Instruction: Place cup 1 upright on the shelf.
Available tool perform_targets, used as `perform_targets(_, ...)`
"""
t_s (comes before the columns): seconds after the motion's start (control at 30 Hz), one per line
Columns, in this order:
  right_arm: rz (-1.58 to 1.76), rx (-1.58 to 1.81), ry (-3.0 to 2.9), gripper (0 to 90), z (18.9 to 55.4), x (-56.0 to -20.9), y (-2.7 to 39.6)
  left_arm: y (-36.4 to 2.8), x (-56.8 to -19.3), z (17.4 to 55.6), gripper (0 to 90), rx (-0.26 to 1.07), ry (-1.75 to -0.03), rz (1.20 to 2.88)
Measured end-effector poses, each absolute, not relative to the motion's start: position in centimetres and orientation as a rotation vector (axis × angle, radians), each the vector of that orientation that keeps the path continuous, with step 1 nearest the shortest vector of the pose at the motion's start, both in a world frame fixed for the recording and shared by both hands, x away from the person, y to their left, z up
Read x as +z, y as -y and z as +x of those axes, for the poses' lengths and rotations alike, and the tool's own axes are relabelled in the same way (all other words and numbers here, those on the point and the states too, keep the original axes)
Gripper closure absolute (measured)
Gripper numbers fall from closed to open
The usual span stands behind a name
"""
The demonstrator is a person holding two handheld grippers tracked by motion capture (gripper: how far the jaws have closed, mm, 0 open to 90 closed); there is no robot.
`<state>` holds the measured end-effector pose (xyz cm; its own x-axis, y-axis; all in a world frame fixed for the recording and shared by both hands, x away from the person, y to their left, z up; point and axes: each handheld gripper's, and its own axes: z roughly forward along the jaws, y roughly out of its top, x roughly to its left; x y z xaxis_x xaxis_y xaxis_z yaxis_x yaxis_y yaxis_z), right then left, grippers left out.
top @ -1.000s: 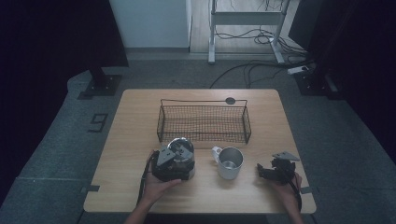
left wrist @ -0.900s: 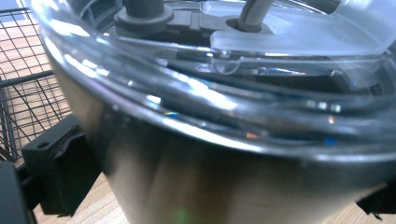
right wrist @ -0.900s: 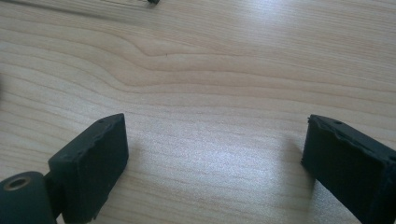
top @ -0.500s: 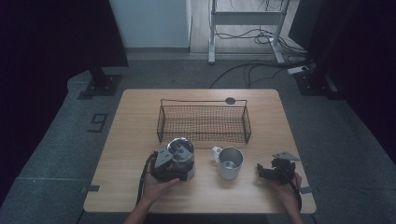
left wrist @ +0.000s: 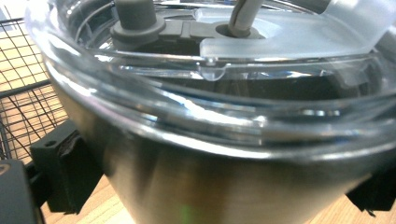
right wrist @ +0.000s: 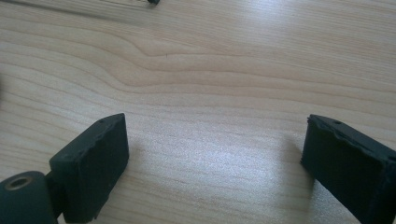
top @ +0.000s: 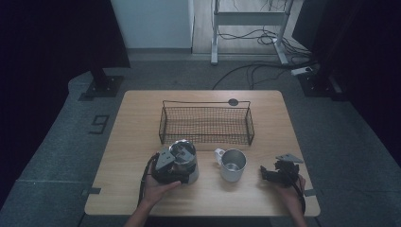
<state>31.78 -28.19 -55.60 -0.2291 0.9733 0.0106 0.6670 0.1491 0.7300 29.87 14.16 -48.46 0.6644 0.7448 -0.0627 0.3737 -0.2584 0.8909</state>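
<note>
Right now I am at the gripping step: my left claw [top: 176, 166], low and left of centre in the high view, has its jaws on either side of the steel tumbler [top: 185, 158], which stands on the wooden table [top: 137, 142] just in front of the wire basket [top: 206, 124]. In the left gripper view the tumbler's metal wall [left wrist: 224, 186] and clear lid [left wrist: 201, 84] crowd the frame, with one black pad [left wrist: 63, 172] at the lower left and the other at the lower right edge; the jaws have just been closing around it. I cannot tell for sure whether the pads already press on the steel, though they look close against it. My right claw [top: 279, 172], at the lower right of the high view, rests released near the table edge; in the right gripper view its pads [right wrist: 93, 161] stand wide apart over bare wood with nothing between them. A steel mug [top: 231, 164] with its handle to the left sits between the two claws. I judge the next move calls for finishing the squeeze until the tumbler is firmly held, then lifting it straight up so the smooth tapered wall does not slip, probably toward the basket. I can read no brand or label on the tumbler, mug or basket; the only mark is a "9" [top: 100, 124] on the floor at the left.
</note>
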Motion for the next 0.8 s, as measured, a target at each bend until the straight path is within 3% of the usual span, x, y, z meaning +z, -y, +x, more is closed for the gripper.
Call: perform_targets(0.8,1.56,0.863,-1.963,7.3,31.8,-55.6,28.2,-15.3,-45.4,30.1,4.4,0.472,-0.875,1.818)
